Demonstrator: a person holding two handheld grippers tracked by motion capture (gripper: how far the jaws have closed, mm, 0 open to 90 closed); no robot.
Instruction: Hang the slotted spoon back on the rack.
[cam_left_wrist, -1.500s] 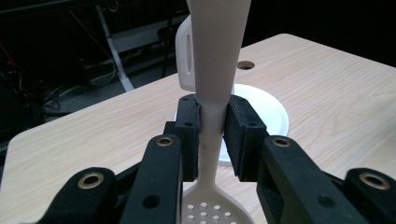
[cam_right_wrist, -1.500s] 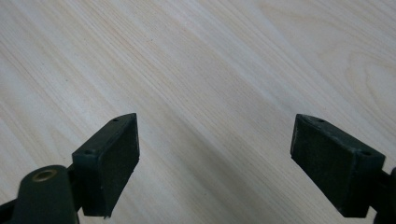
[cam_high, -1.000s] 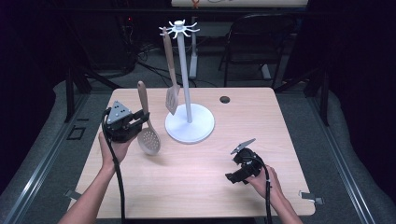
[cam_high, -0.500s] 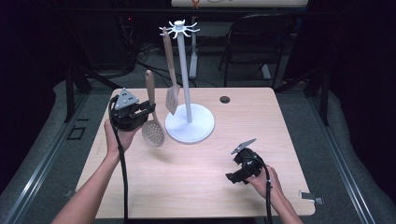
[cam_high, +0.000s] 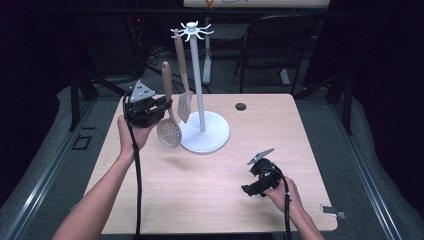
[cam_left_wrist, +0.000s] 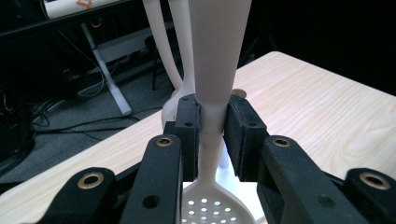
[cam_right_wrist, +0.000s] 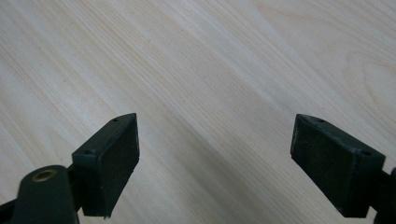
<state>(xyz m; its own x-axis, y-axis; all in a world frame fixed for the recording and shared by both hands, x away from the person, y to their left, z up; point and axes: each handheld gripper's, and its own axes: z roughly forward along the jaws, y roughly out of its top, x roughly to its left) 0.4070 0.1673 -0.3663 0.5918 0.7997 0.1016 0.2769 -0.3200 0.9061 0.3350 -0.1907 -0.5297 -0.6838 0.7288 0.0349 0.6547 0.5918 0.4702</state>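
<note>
Skimmer handle clamped in left tool

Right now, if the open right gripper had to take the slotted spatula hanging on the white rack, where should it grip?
Probably the slotted spatula by its narrow handle, mid-length, coming from the right gripper's side. It hangs upright beside the white rack's pole, handle bare; the flat blade is wider.

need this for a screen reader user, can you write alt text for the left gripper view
The left gripper is clamped on the pale handle of a skimmer spoon, whose perforated bowl hangs below the jaws. Behind it rise the white stems of a utensil stand, over a light wooden table in a dark room.
</note>
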